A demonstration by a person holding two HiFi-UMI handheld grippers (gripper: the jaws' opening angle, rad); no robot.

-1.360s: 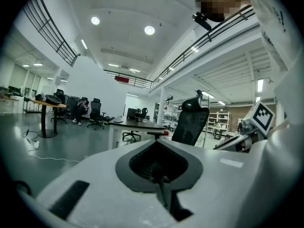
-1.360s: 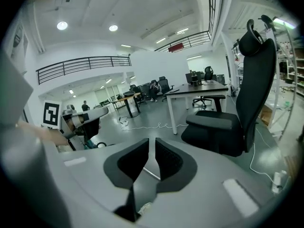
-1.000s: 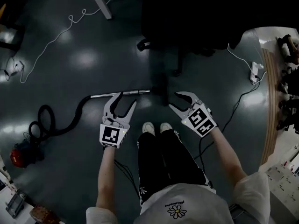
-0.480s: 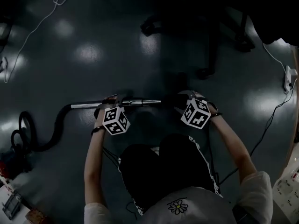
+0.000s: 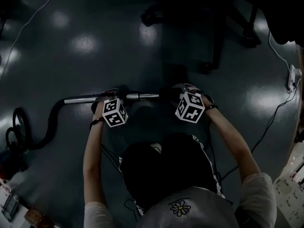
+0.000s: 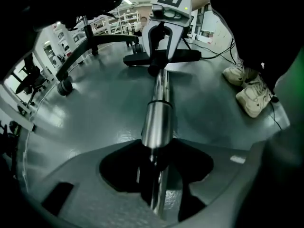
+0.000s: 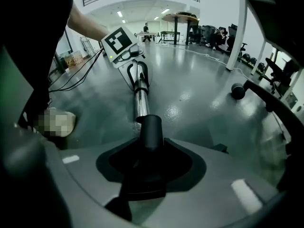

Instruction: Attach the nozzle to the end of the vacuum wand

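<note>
Left gripper (image 5: 111,98) jaws closing, astride the chrome metal vacuum wand (image 6: 156,120). Right gripper (image 5: 183,91) jaws closing round the black plastic nozzle (image 7: 151,132) at the wand's right end. Neither looks clamped yet, though it's dim.

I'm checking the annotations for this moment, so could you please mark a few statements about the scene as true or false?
1. The nozzle is already fitted on the wand. False: its open neck sits beside the wand's tip, not on it.
2. The wand runs between the jaws of the left gripper. True; they have just been closing.
3. Nothing stands between the jaws of the right gripper. False: the nozzle does; those jaws have just been closing.
4. A black hose leads off the wand. True.
5. The person's shoes are black. False: they are white.
</note>
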